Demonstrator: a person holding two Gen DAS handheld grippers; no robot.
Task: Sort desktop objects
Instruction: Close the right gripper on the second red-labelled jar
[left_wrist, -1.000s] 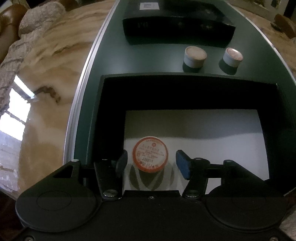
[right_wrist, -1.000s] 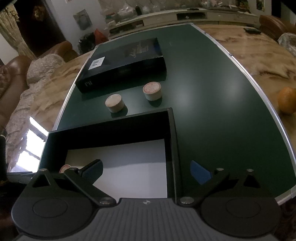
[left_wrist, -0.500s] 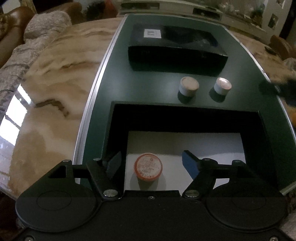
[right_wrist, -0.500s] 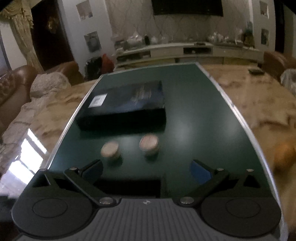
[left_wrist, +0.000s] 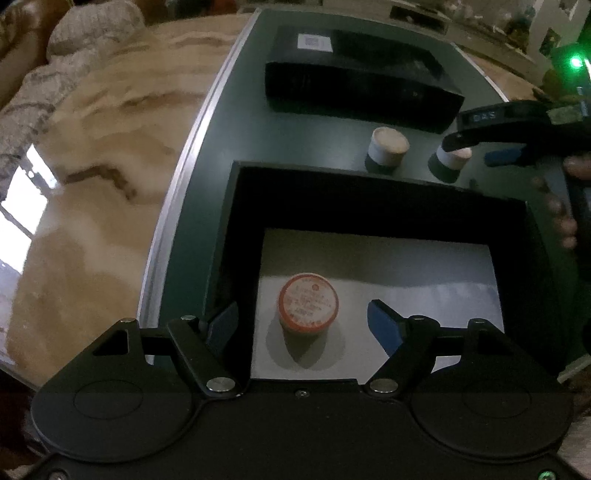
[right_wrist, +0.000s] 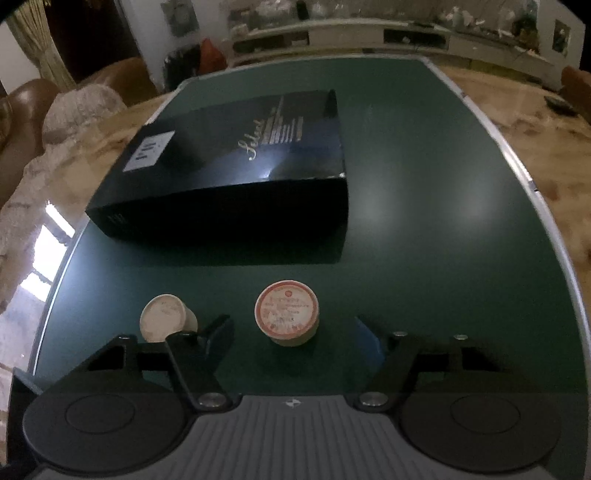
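item: 1 cup (left_wrist: 307, 302) rests in open box (left_wrist: 236, 236), left gripper (left_wrist: 303, 325) spread, empty. right gripper (right_wrist: 293, 334) wide, empty, straddling 2nd cup (right_wrist: 287, 313), seemingly untouched; should centre before closing.

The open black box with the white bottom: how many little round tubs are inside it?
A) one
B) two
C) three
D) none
A: one small round tub with a red-ringed lid sits on the white floor of the open black box; the other two small round tubs stand outside on the green mat.
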